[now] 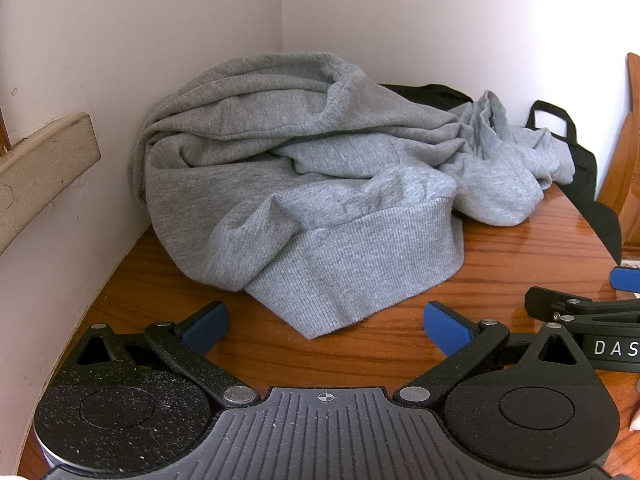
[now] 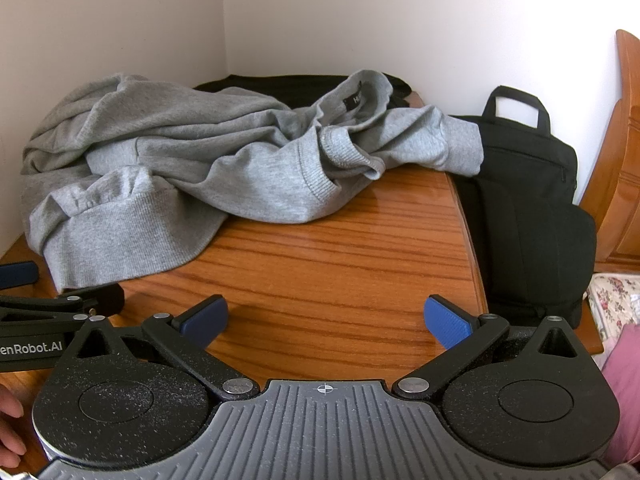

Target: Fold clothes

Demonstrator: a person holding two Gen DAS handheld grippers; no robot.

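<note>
Opening step: grey sweatshirt (image 1: pixel 304 184) lies crumpled on table (image 2: pixel 340 248); my left claw (image 1: pixel 326 322) and right claw (image 2: pixel 326 320) gape wide, empty; next I must find its ribbed hem (image 1: pixel 360 264).

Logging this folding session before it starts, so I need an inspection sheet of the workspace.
Surface: glossy wooden table, front part bare.
Job's things: grey sweatshirt, crumpled in the wall corner, unfolded.
Clutter: black bag standing against the table's right edge; another black item behind the sweatshirt, unclear.
Grippers: left gripper and right gripper open, holding nothing.
Cables: nothing seen.
Surroundings: white walls; floral fabric at right.
</note>
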